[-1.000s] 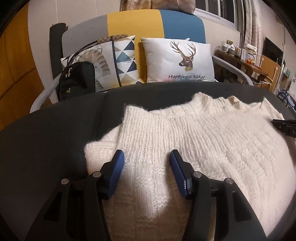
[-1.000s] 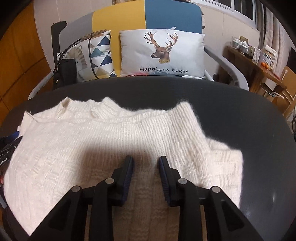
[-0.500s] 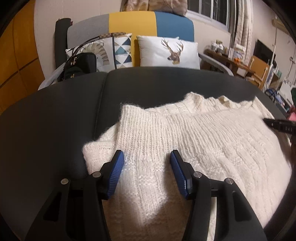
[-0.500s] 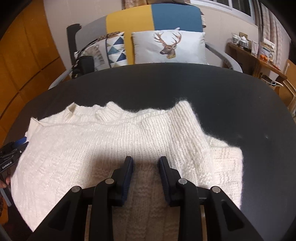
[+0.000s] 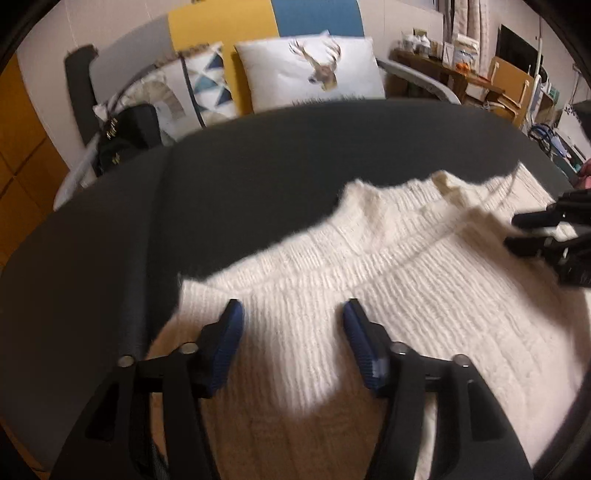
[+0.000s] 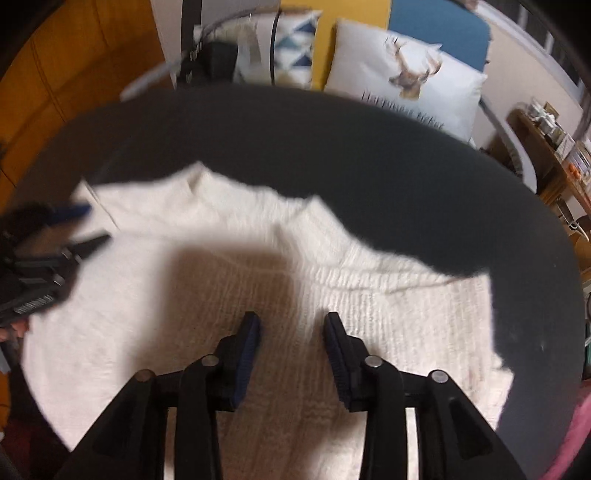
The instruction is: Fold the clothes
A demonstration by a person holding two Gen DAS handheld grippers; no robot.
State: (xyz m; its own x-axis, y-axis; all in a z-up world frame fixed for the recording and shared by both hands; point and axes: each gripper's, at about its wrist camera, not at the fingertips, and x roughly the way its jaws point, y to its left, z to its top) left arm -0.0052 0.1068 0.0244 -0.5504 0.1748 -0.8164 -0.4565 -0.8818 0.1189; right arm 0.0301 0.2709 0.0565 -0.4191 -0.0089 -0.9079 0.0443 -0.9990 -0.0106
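A cream knitted sweater [image 5: 424, 288] lies flat on a dark grey table [image 5: 258, 166], collar toward the far side. My left gripper [image 5: 291, 326] hovers open over the sweater's left part, just short of its far edge, with only knit showing between the blue pads [image 5: 231, 332]. Over the sweater's right part my right gripper [image 6: 291, 334] stands open, and nothing is pinched between its fingers. Each gripper shows in the other's view: the right gripper [image 5: 546, 232] near the collar, the left gripper [image 6: 70, 232] at the sweater's left edge. Both views are blurred.
Behind the table stands a sofa [image 5: 314, 18] with a deer cushion [image 5: 310, 74], a triangle-patterned cushion [image 5: 207, 81] and a black bag [image 5: 125, 133]. A cluttered wooden shelf [image 5: 461, 70] is at the far right. Bare table [image 6: 406, 177] lies beyond the sweater.
Both grippers have moved forward over the sweater toward its collar edge and tilted. Each gripper now shows larger in the other's view. The sweater has stayed flat.
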